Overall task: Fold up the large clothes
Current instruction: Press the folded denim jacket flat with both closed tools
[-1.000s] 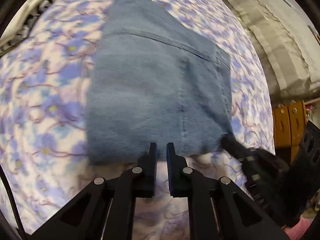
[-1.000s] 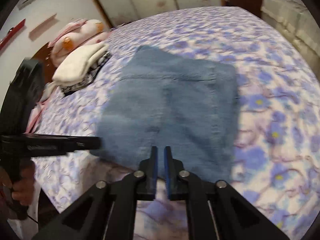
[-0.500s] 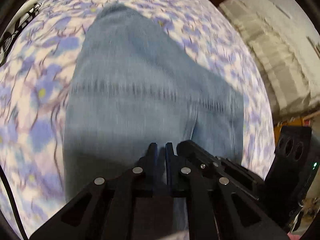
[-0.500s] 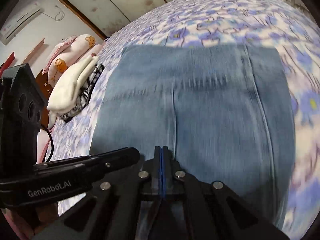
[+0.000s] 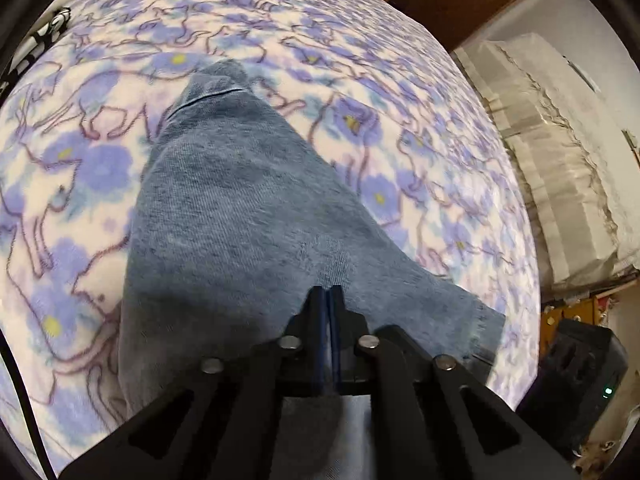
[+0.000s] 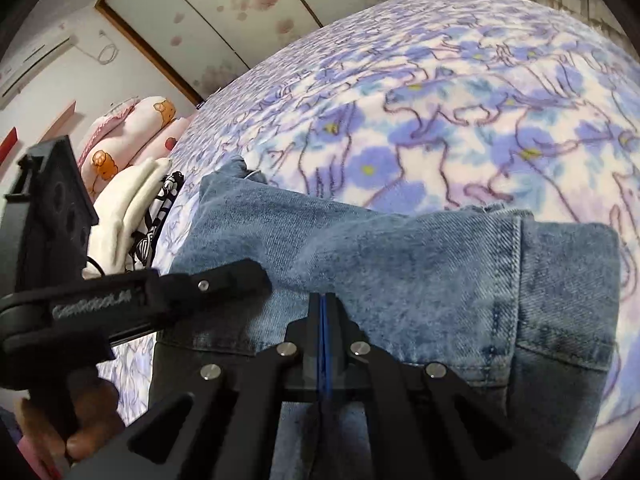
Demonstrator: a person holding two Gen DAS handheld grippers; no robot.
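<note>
Both grippers are seen clenched over the folded jeans (image 5: 248, 216): the left gripper (image 5: 329, 292) and the right gripper (image 6: 324, 298) have their jaws pressed together, tips lying on the denim; whether cloth is pinched cannot be told. The jeans are spread on a purple flowered bedspread (image 6: 460, 120); folded cream and black-and-white clothes (image 6: 136, 208) and pink pillows (image 6: 132, 128) are stacked beyond the jeans' left edge.

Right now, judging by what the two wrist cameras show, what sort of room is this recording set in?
Most likely a home bedroom. The jeans lie on a bed under a blue-flowered blanket, pink cartoon-print pillows are stacked at its far end, and a wall air conditioner hangs nearby.
</note>
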